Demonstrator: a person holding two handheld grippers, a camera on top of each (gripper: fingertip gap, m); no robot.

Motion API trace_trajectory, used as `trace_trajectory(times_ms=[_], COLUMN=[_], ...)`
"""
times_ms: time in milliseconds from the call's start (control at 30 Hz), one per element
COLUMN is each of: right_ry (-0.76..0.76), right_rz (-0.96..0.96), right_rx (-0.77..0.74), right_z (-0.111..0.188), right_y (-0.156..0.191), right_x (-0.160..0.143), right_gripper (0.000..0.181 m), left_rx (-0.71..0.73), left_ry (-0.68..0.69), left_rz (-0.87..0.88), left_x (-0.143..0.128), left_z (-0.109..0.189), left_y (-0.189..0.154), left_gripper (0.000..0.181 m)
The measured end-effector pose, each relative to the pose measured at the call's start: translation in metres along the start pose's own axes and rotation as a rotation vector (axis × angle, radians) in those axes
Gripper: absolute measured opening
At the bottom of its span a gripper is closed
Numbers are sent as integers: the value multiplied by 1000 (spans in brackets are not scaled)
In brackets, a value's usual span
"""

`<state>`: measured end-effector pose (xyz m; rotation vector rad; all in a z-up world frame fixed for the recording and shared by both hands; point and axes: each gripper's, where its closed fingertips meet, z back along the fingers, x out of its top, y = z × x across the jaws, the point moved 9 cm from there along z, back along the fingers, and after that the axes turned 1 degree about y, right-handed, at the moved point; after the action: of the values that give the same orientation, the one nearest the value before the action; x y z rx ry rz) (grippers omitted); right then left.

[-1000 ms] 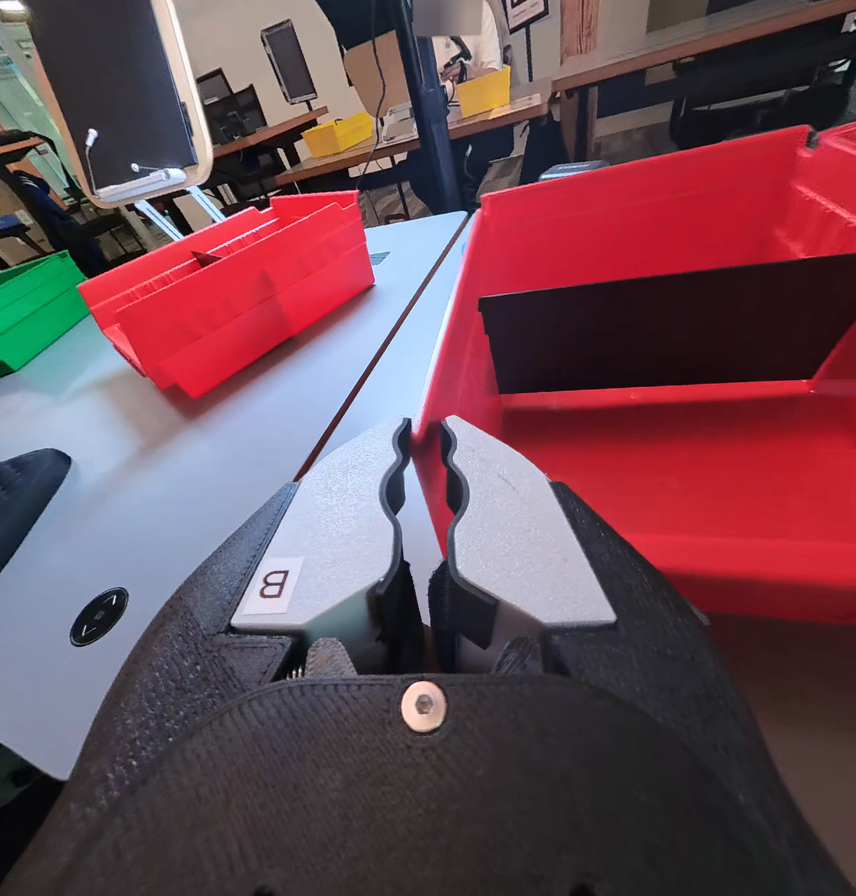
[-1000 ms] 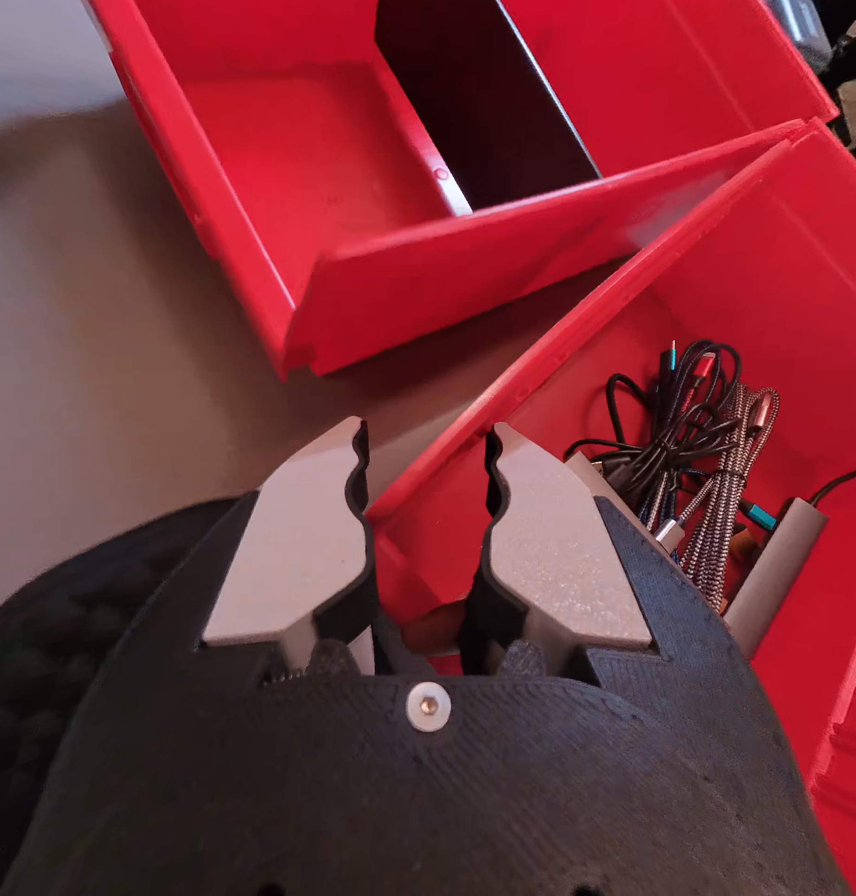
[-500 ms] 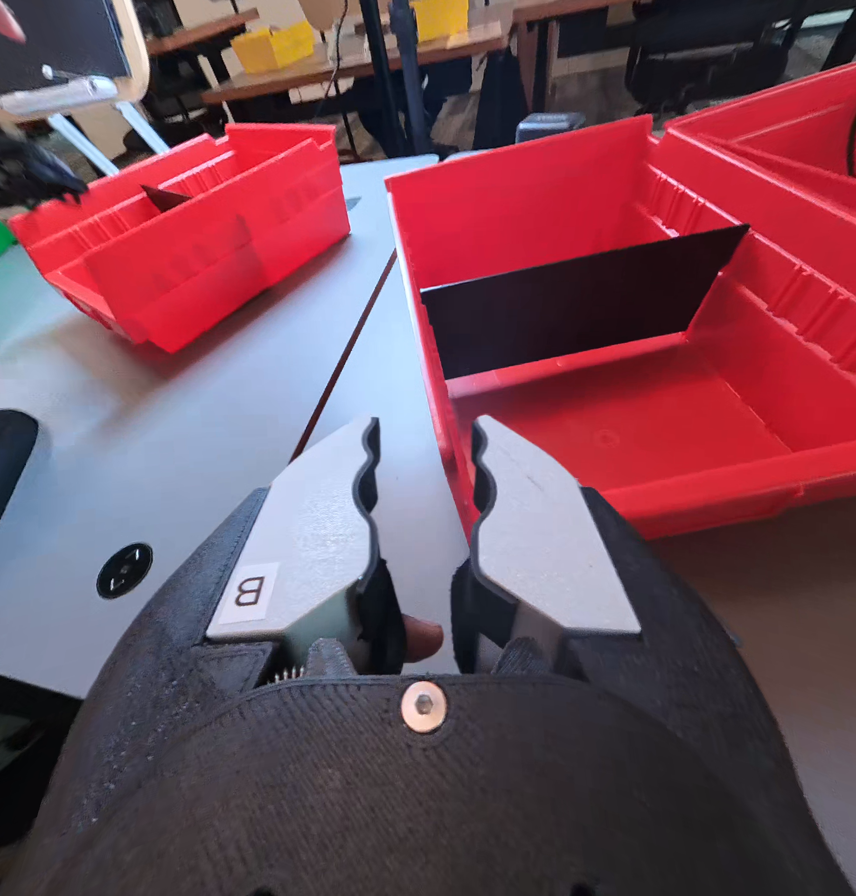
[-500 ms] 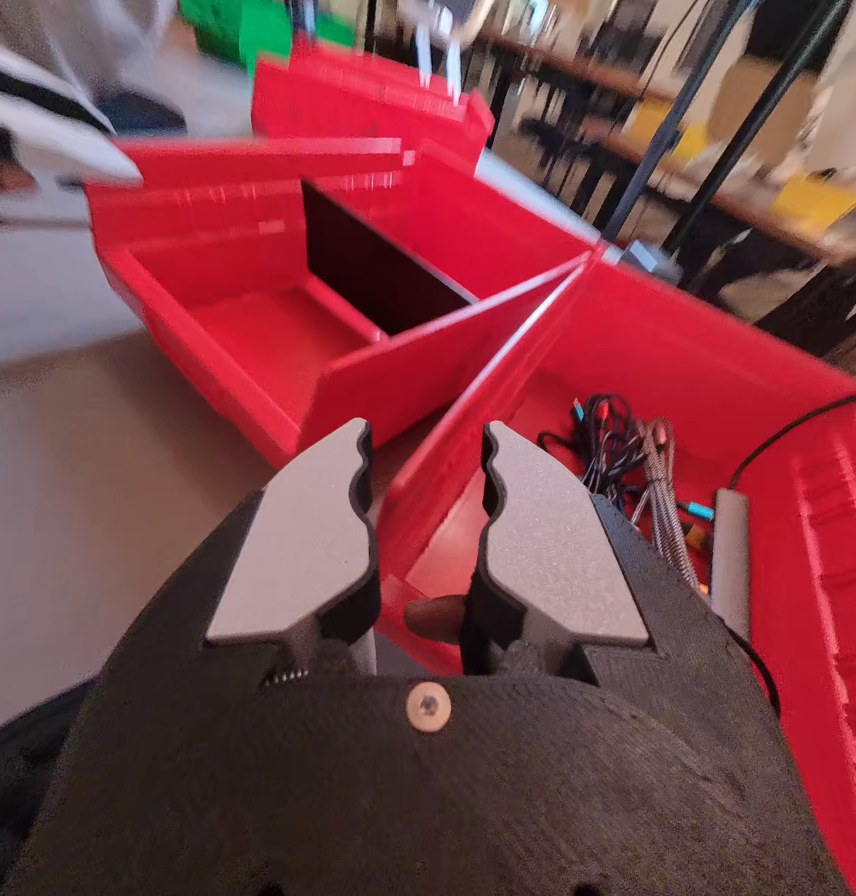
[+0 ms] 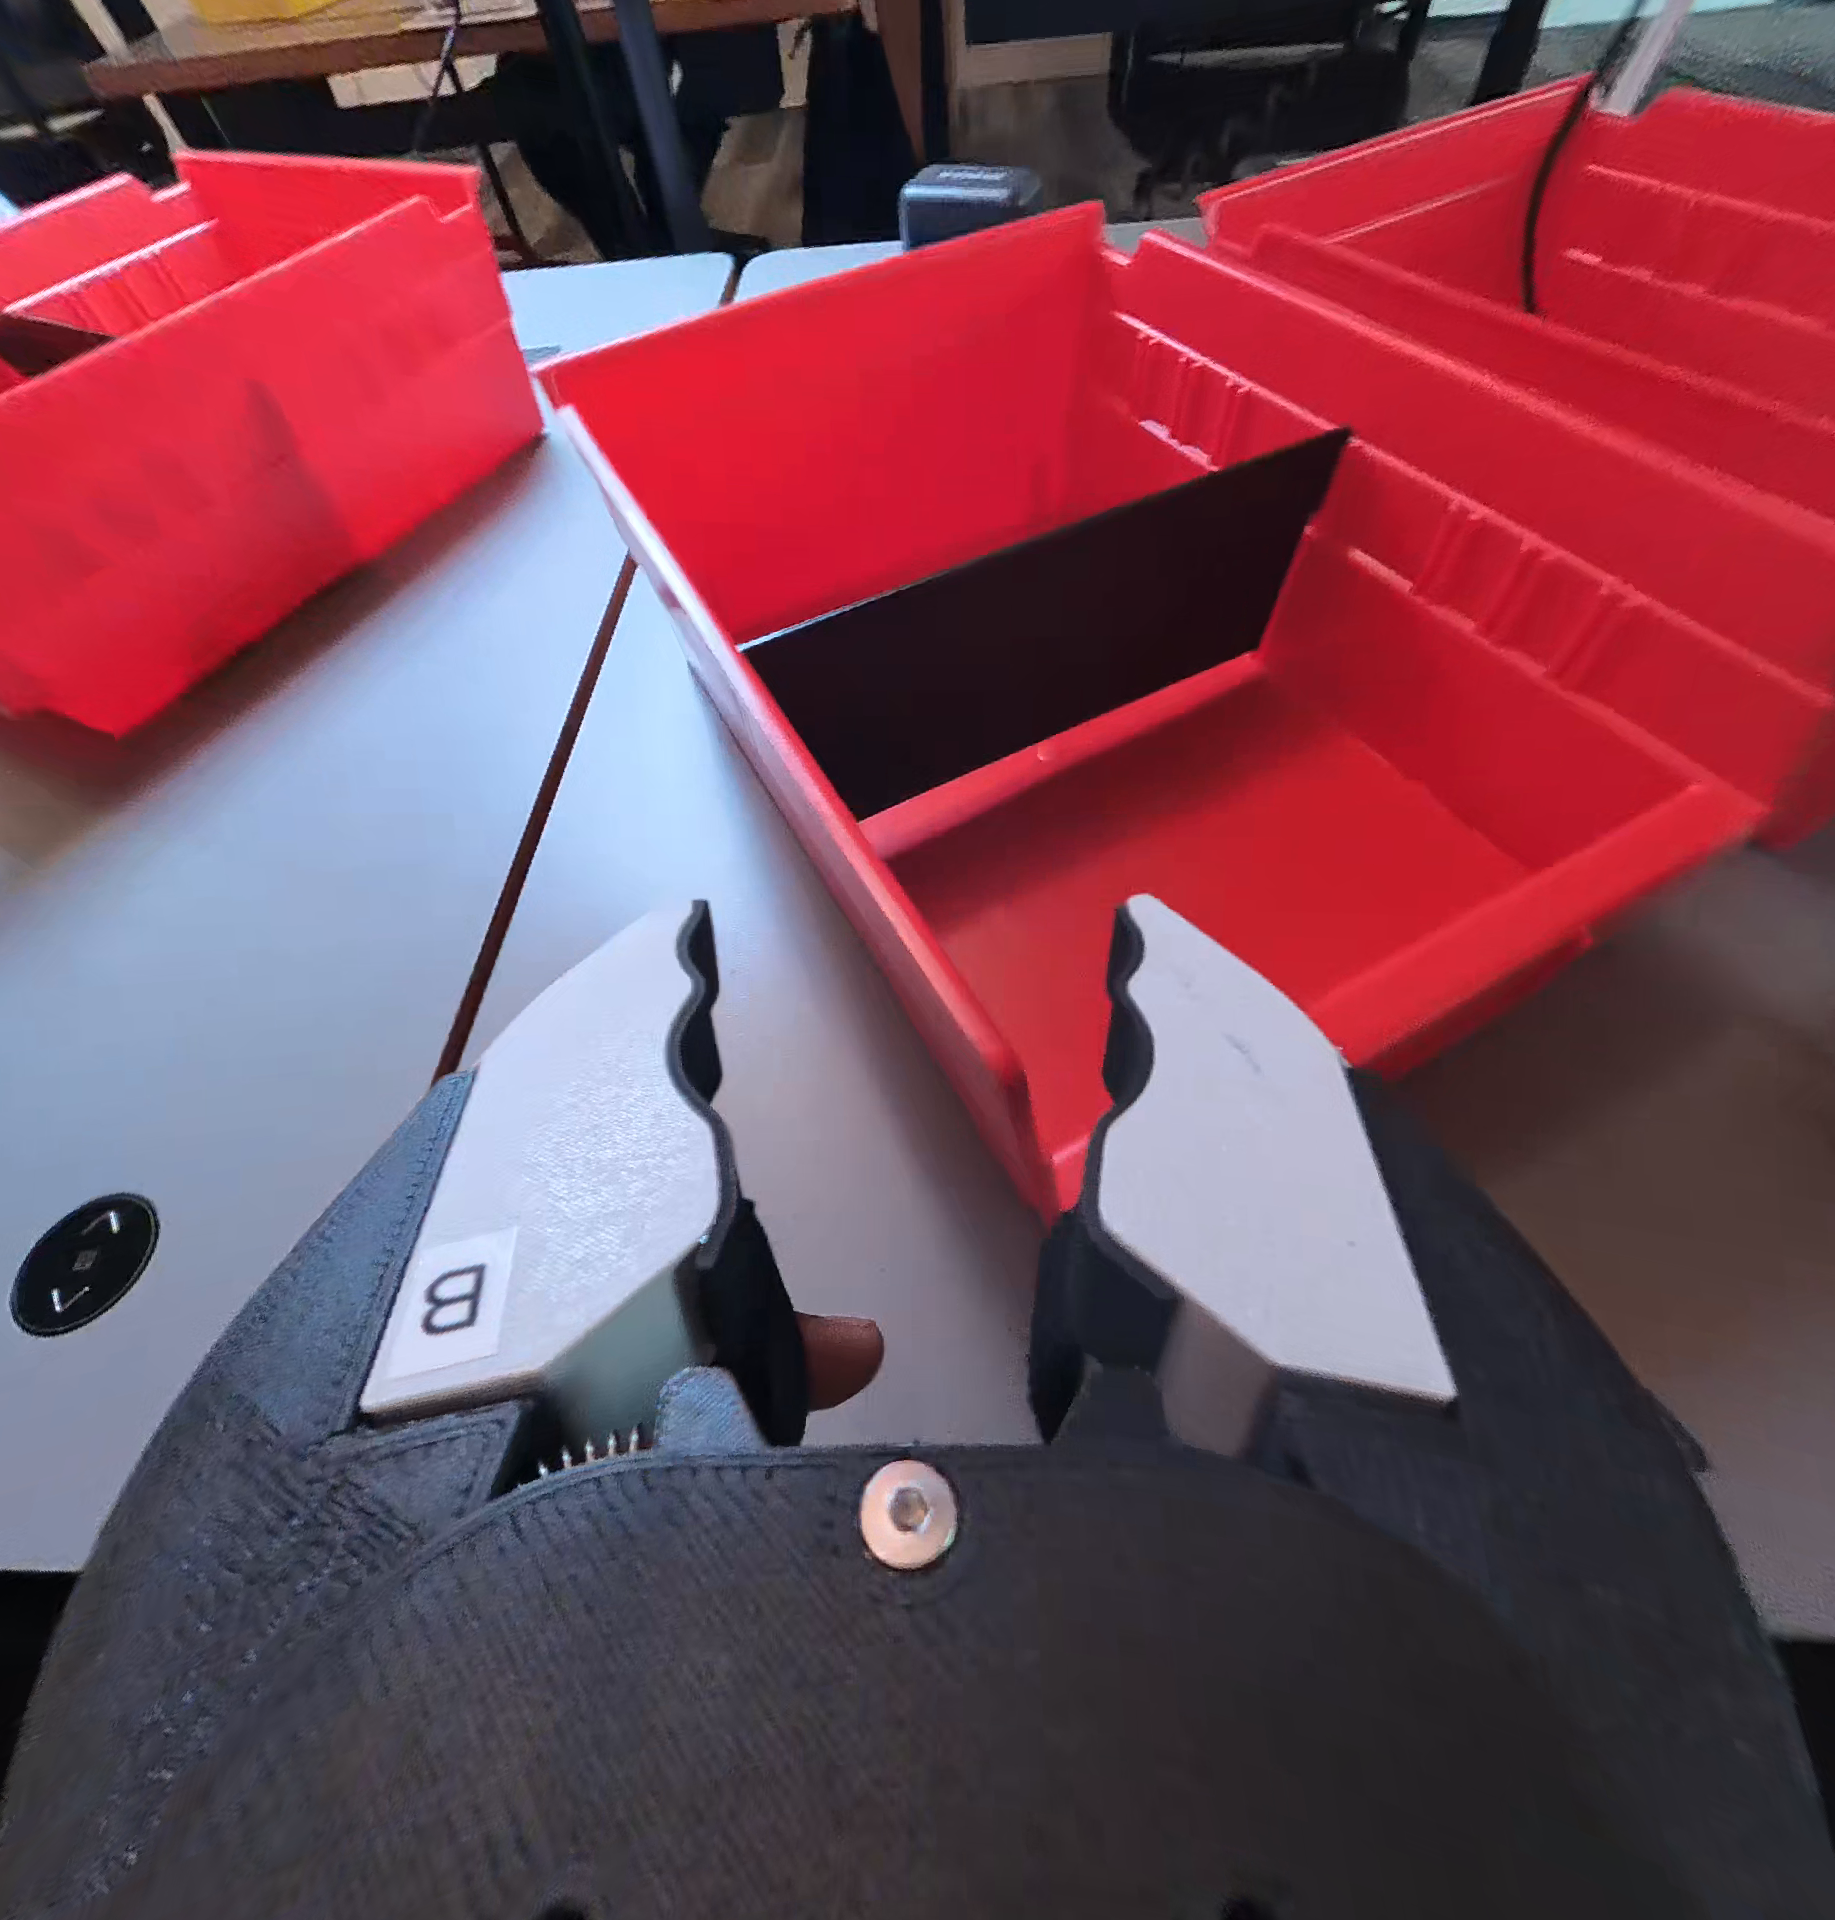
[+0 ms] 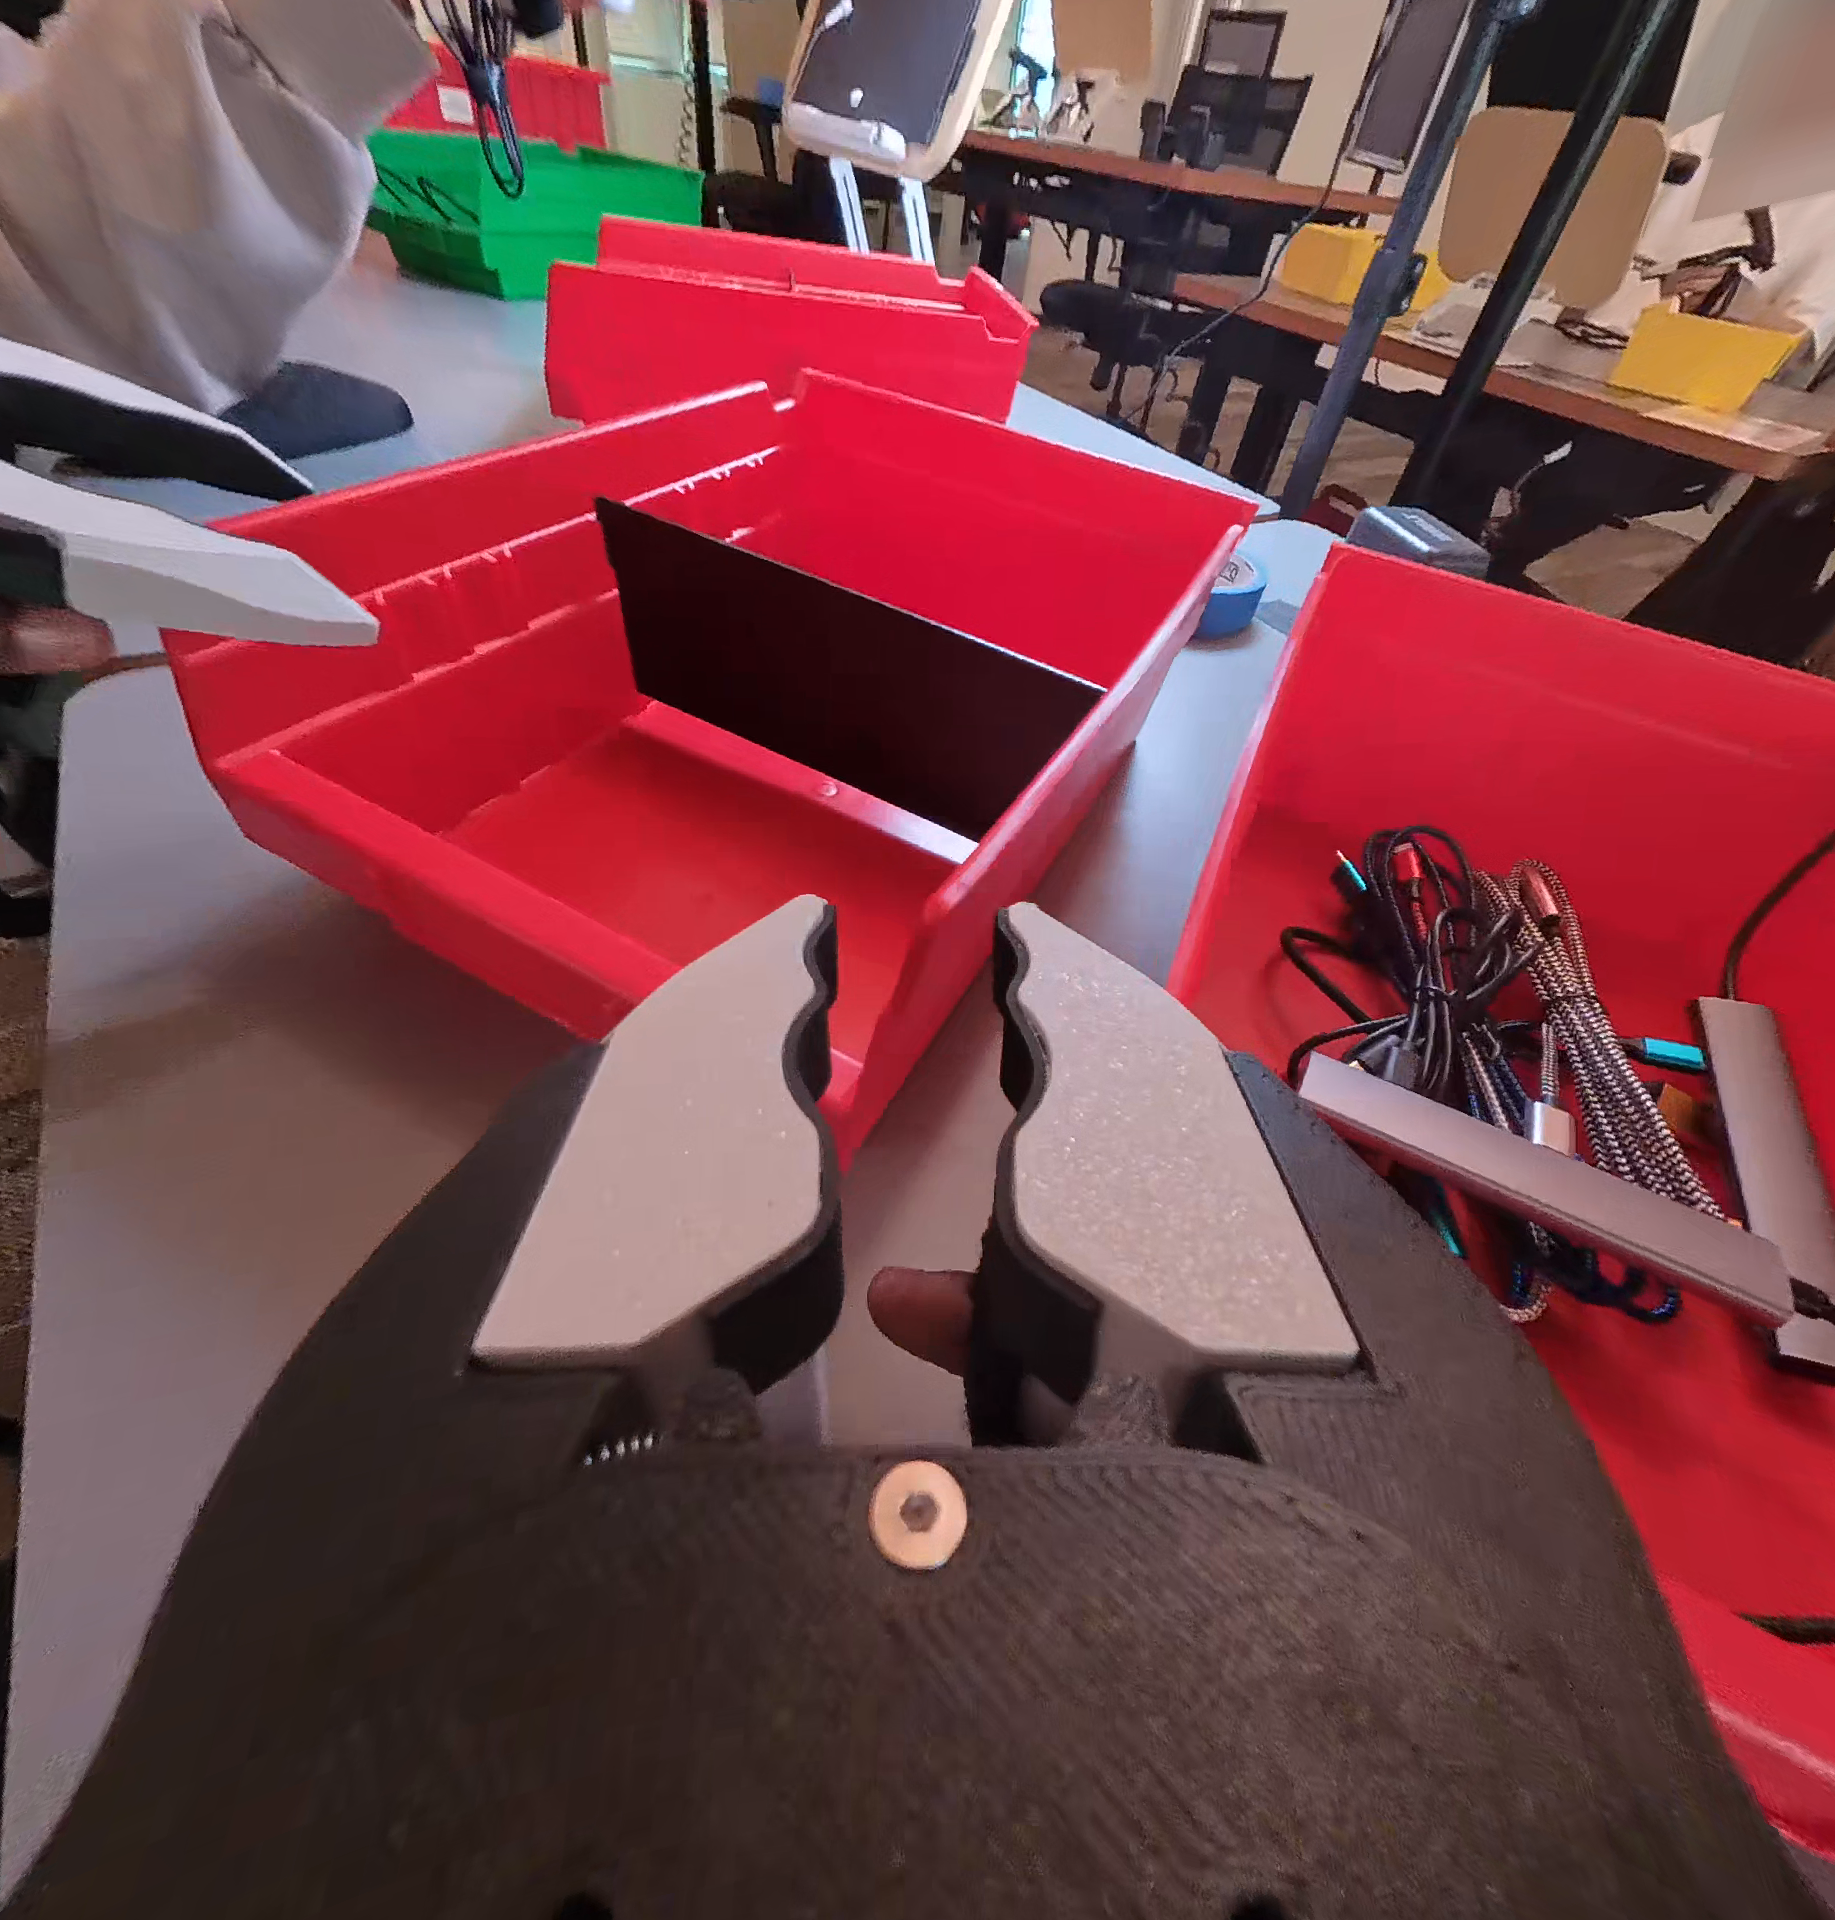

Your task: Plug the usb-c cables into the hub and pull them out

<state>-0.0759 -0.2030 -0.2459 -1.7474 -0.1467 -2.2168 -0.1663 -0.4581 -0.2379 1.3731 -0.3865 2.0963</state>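
- Grey slim metal hub (image 6: pixel 1547 1184) lies in the red plastic bin on the right (image 6: pixel 1515 717), partly over a tangle of black and braided usb-c cables (image 6: pixel 1495 966); a second grey hub (image 6: pixel 1765 1122) lies just beside the tangle, farther right, with a black lead running off it.
- Right tool (image 6: pixel 915 935) hovers over the pale grey surface (image 6: pixel 269 1091) left of that bin, its grey fingers parted by a narrow gap with nothing between them.
- Left tool (image 5: pixel 908 914) is spread wide and holds nothing, above the near left corner of the red divided bin (image 5: pixel 840 790); in the right wrist view it shows at the left edge (image 6: pixel 217 592).
- That bin stands between the two tools, split by a black upright divider (image 5: pixel 1038 634), with both compartments bare.
- Another red bin (image 5: pixel 217 468) sits well apart at the far left, and a green bin (image 6: pixel 539 223) lies beyond.
- Blue tape roll (image 6: pixel 1230 597) rests between the two nearer bins.
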Motion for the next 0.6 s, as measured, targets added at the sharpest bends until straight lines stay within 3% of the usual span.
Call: trace_trajectory(times_ms=[100, 133, 167, 233, 367, 600], right_ry=[58, 79, 98, 131, -6, -272], right_rz=[54, 78, 114, 212, 317, 438], right_rx=[-19, -40, -65, -88, -141, -230], right_z=[-9, -13, -15, -20, -14, 28], right_y=[6, 8, 8, 10, 14, 11], right_x=[1, 2, 2, 3, 13, 49], right_gripper=[27, 26, 20, 13, 10, 9], left_rx=[15, -16, -52, 39, 125, 209], left_ry=[36, 57, 69, 76, 70, -204], left_rz=[34, 30, 18, 9, -97, -146], left_x=[-7, -10, -11, -10, -2, 36], left_z=[-17, -21, -23, -21, -10, 35], left_y=[3, 1, -2, 0, -5, -26], left_gripper=[68, 56, 31, 13, 9, 8])
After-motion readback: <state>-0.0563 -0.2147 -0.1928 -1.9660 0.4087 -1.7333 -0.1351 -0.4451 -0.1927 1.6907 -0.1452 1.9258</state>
